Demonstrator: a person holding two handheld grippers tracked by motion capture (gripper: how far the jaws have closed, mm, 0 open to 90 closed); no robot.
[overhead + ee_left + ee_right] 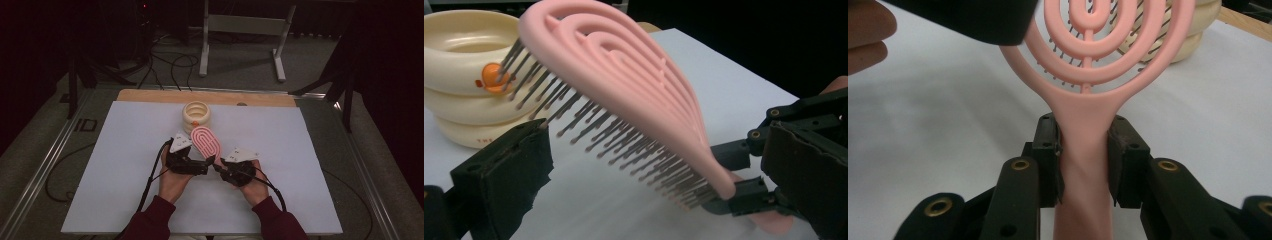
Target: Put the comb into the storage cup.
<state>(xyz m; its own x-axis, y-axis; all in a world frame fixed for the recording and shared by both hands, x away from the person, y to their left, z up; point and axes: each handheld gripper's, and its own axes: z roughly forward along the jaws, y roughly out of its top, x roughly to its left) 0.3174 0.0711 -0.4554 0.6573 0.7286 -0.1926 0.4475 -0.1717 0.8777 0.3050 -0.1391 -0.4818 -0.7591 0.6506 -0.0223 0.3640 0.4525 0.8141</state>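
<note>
White sheeting covers the table [125,165], with a cream ringed pot [196,116] near its far edge. Near the table's middle, just before the pot, the right gripper [1083,160] clamps the handle of a pink hairbrush [206,141]. The left gripper [649,165] stands released, its jaws either side of the bristles.

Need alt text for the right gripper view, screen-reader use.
The right gripper clamps the handle of a pink hairbrush, its openwork oval head rising ahead over a white table. A cream ringed container sits behind the head, and the left gripper crosses the top left.
</note>
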